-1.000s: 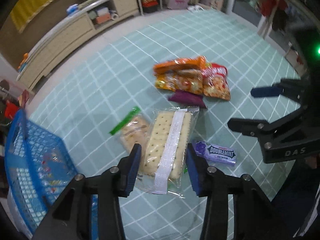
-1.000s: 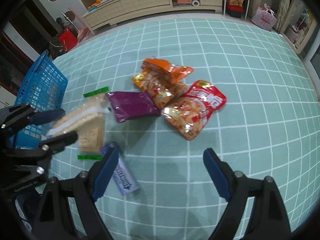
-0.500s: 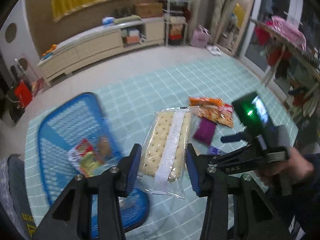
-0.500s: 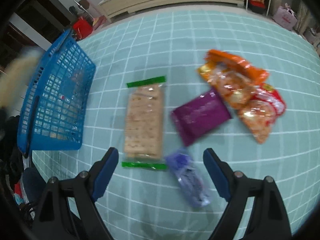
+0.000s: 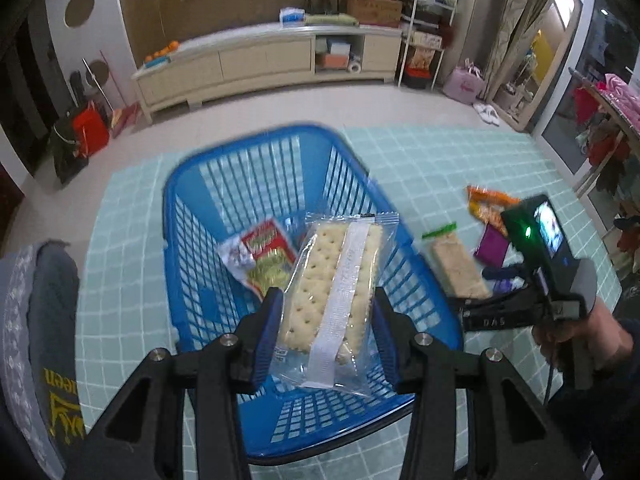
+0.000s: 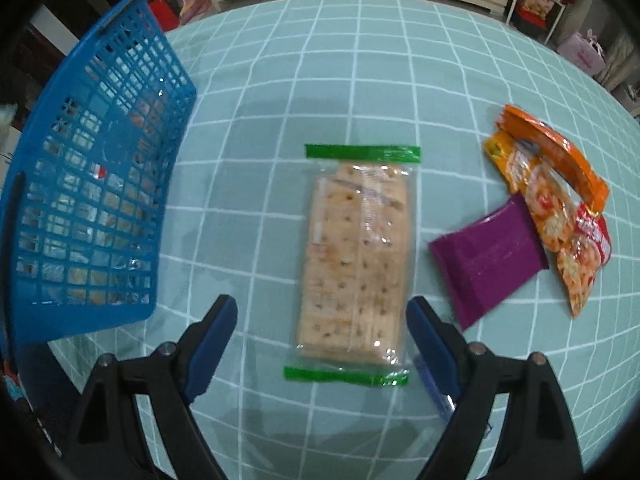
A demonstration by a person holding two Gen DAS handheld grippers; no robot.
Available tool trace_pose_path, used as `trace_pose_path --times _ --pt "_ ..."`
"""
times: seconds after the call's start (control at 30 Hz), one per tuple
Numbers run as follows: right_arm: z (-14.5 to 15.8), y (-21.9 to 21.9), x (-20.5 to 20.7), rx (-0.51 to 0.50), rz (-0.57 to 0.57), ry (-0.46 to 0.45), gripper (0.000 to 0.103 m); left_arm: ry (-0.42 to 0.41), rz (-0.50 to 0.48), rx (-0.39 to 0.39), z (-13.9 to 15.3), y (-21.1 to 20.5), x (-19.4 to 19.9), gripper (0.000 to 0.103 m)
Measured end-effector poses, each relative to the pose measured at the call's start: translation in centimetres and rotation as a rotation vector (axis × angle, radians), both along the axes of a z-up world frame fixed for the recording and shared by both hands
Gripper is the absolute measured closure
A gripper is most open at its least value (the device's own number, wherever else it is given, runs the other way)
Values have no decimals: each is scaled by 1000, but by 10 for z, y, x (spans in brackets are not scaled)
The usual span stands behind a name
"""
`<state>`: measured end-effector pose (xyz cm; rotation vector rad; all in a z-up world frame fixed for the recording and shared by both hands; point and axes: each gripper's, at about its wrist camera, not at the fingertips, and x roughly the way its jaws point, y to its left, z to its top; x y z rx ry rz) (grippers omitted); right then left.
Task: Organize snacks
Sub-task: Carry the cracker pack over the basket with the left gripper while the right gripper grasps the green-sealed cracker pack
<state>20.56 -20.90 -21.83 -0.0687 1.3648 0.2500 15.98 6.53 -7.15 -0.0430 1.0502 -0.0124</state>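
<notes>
Teal checked cloth [image 6: 360,60] covers the worktop, with a long cream cabinet [image 5: 260,60] against the far wall of the room. On the cloth sits a blue basket [image 5: 208,208] with slatted walls; 1 red-and-green snack packet [image 5: 260,256] lies inside it.

Left claw [image 5: 326,320] is closed on a clear-wrapped cracker pack [image 5: 336,276] with a white seam down its middle, both blue pads pressing the pack's sides. The pack is held in the air over the basket's near half, its far end pointing toward the red-and-green packet.

Right claw [image 6: 322,344] is wide open and holds nothing. Between its 2 blue fingers, on the cloth, lies a second cracker pack [image 6: 356,256] with green strips at both ends; the fingers stand at either side of its near end, and whether they touch it is unclear. A small blue-purple item peeks out under the right finger, mostly hidden.

Just right of that pack lies a purple packet [image 6: 488,264], and beyond it an orange snack bag [image 6: 552,152] overlapped with a red snack bag [image 6: 588,248]. The basket stands left of the green-strip pack, apart from it.
</notes>
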Motion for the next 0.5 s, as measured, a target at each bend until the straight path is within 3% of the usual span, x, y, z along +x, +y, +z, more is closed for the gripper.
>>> trace_pose_path --times 0.37,0.47,0.5 --pt "-13 0 16 -25 -28 2 16 60 -42 -1 -32 0 14 61" --pt "-21 12 13 -76 -12 -25 26 71 -44 -3 -36 0 20 61" --pt "-22 12 13 -90 -8 -34 36 74 -42 0 -38 -1 20 61"
